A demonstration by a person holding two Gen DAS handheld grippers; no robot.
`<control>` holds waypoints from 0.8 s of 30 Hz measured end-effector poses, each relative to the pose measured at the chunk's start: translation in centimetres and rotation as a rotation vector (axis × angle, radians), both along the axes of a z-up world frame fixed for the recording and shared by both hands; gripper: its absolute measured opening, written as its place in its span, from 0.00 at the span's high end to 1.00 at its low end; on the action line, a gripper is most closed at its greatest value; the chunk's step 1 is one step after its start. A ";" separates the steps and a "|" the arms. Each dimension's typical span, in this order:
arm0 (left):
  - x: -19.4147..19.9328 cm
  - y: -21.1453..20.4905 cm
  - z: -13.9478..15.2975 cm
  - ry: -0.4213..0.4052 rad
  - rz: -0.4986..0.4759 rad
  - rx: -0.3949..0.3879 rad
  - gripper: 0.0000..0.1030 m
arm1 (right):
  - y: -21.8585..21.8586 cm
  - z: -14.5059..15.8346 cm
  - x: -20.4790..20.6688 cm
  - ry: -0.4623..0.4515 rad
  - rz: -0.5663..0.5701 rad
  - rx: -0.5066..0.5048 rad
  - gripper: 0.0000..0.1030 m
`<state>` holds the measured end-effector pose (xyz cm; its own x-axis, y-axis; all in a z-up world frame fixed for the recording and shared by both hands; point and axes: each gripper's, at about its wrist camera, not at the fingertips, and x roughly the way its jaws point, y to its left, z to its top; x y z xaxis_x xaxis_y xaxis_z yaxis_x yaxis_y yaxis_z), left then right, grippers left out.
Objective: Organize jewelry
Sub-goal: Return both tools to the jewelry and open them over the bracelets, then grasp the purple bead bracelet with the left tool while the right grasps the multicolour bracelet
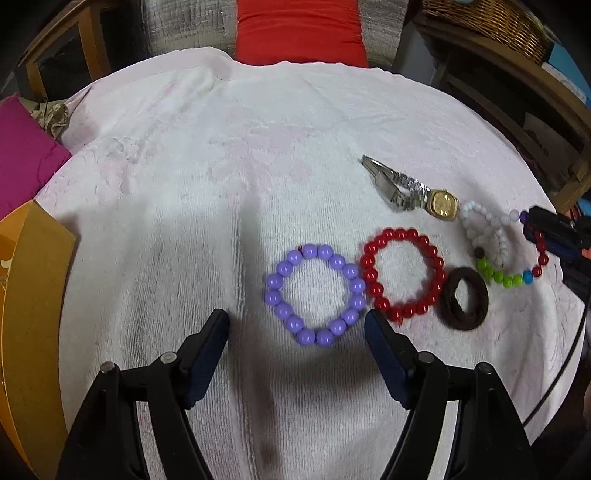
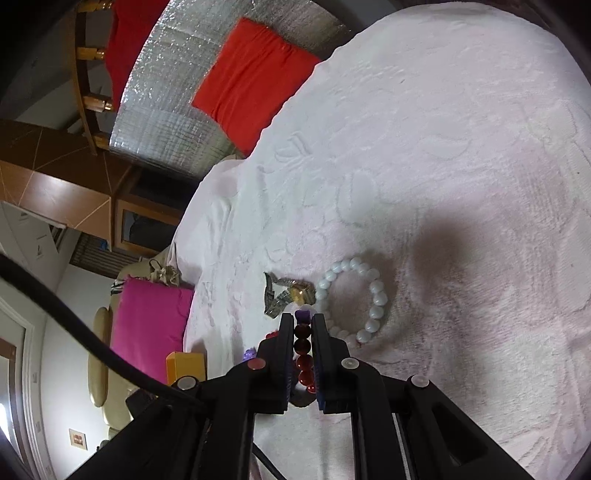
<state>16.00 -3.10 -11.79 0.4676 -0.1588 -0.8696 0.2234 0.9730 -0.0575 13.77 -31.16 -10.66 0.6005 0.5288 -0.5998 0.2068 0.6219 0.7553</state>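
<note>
On a pale towel (image 1: 221, 166) lie a purple bead bracelet (image 1: 273, 282), a red bead bracelet (image 1: 369, 258), a brown hair tie (image 1: 448, 295), a gold-faced watch (image 1: 441, 203) and a white bead bracelet (image 1: 469, 230). My left gripper (image 1: 295, 317) is open above the towel, its fingertips either side of the purple bracelet's near edge, not touching it. At the right my right gripper (image 1: 532, 227) is shut on a multicolour bracelet (image 1: 498, 276). In the right wrist view its dark red beads (image 2: 303, 345) run between the closed pads of that gripper (image 2: 301, 319), beside the white bracelet (image 2: 376, 295) and watch (image 2: 288, 293).
An orange box (image 1: 33, 295) stands at the towel's left edge, with a magenta cushion (image 1: 22, 155) behind it. A red cushion (image 1: 299, 33) lies beyond the far edge. A wicker basket (image 1: 487, 22) sits on wooden furniture at the right.
</note>
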 end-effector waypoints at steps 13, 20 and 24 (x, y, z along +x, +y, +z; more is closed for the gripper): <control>0.2 1.6 0.9 -0.056 0.036 -0.006 0.88 | 2.1 1.2 -0.1 -0.050 0.038 0.001 0.90; -1.0 3.0 2.4 -0.100 0.023 -0.048 0.91 | 3.3 2.5 -0.6 -0.093 0.059 -0.008 0.90; -2.2 3.9 3.6 -0.140 0.022 -0.058 0.91 | 4.7 3.3 -0.9 -0.120 0.093 -0.021 0.90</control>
